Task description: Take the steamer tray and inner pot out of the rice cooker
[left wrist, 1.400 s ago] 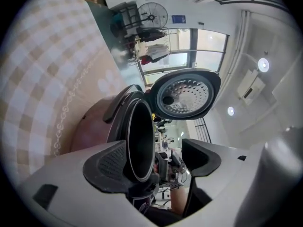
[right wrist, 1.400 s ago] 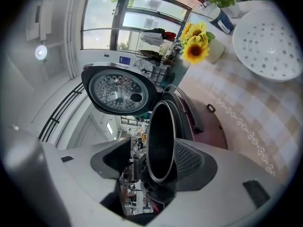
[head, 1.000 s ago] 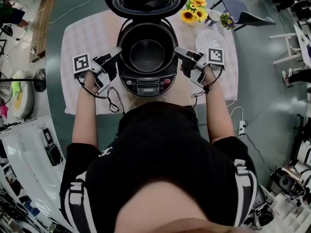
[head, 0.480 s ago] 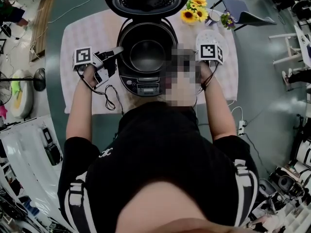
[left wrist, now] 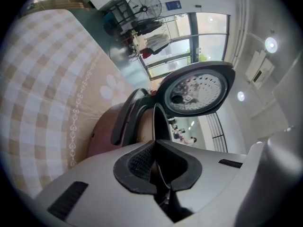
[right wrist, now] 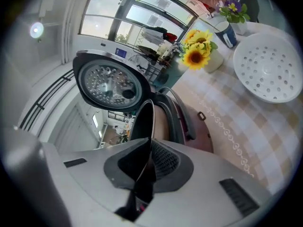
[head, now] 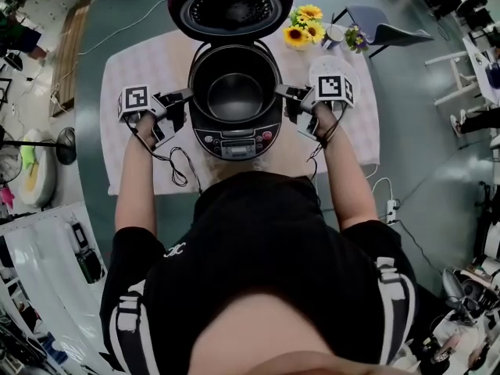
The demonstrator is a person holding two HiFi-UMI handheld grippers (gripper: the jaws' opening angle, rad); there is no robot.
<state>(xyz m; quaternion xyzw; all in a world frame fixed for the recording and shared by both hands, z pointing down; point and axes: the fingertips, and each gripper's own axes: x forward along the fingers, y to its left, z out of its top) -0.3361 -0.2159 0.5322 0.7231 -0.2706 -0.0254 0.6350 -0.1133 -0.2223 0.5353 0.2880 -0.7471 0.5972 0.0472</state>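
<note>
Head view: one rice cooker [head: 234, 141] stands in the middle of the bench [head: 141, 162] with its lid [head: 230, 6] swung up at the far side. The single inner pot [head: 234, 92] sits in the cooker. The single steamer tray [head: 320, 65] is already out, lying on the bench to the right of the cooker, near the sunflowers [head: 305, 23]. That leaves the pot as the step in hand. Two grippers flank it, the left gripper [head: 186, 94] at its left rim and the right gripper [head: 283, 91] at its right rim.

Left gripper view: the jaws have just been closing and now pinch the pot's thin rim between their pads.

Right gripper view: the jaws are clamped on the opposite rim, with the white perforated tray on the cloth beyond, to the right.

Next move, as I judge it: lift both hands together, straight up and level, until the pot clears the cooker. Then carry it to a bare part of the bench.
</note>
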